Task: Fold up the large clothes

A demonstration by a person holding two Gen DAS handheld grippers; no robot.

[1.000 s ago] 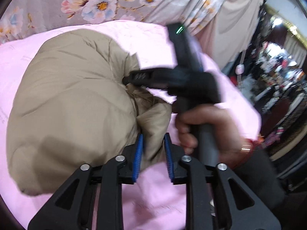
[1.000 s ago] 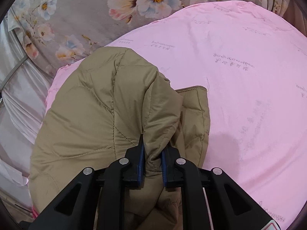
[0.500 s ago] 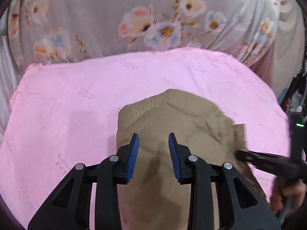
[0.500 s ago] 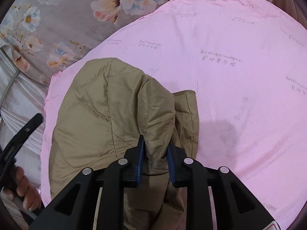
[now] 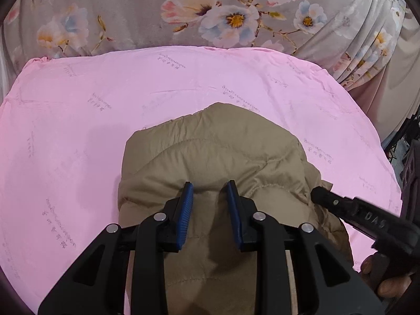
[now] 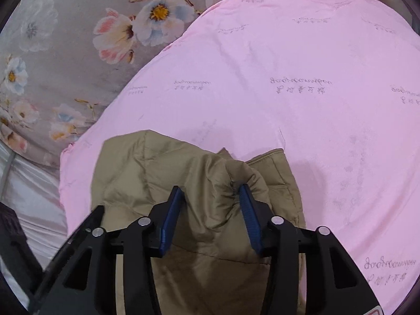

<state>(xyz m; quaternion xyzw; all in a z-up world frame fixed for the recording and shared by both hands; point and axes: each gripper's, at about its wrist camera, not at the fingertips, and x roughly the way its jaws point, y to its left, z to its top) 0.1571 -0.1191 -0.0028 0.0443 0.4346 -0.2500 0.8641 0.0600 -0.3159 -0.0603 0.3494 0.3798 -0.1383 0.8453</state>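
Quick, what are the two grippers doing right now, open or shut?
Left gripper: open, holding nothing, above the tan puffer jacket.
Right gripper: open, a bunched jacket fold sits loose between its fingers.

A bed covered by a pink sheet (image 5: 78,136) fills most of both views, spreading out ahead of the tools — it is printed with small, faint grey script. Beyond its far edge hangs a grey curtain (image 5: 126,13) patterned with large pink, white and blue flowers. To the far right it gathers into folds beside plain beige fabric (image 5: 393,78). Left of the bed lies pale, shiny cloth (image 6: 31,197).
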